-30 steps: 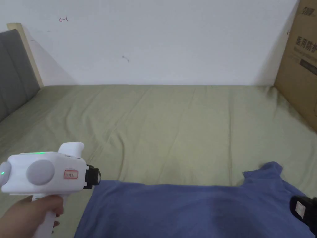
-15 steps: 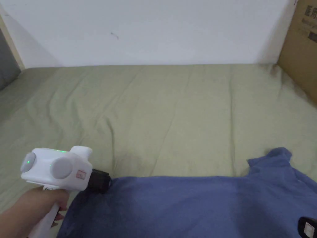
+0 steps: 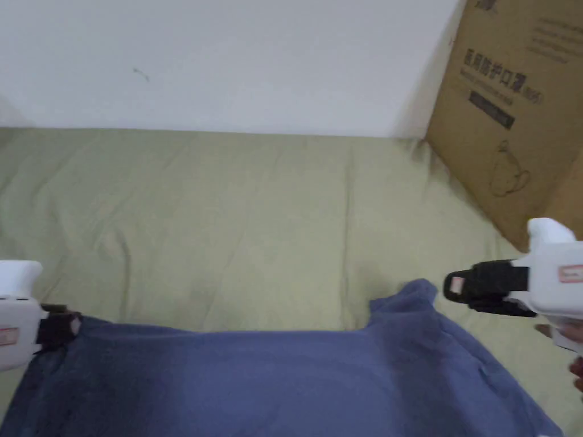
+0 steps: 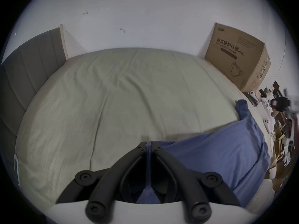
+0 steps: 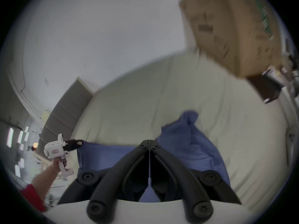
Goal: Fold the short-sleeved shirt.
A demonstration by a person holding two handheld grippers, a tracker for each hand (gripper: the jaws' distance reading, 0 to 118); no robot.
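Bed (image 3: 228, 227): left tongs (image 4: 148, 144) pinch shirt (image 3: 284, 381) corner.

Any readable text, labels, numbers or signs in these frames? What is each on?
Cardboard box: a large line of printed Chinese characters, left untranscribed; the smaller lines beneath are too small to read; there is also a mask drawing.
Red-framed sticker on the right gripper: too small to read.
Sticker on the left gripper: cut off, unreadable.
Shirt: none.

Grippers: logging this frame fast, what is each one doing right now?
Left gripper: shut on the blue shirt, at its corner.
Right gripper: shut, holding nothing, beside the sleeve.
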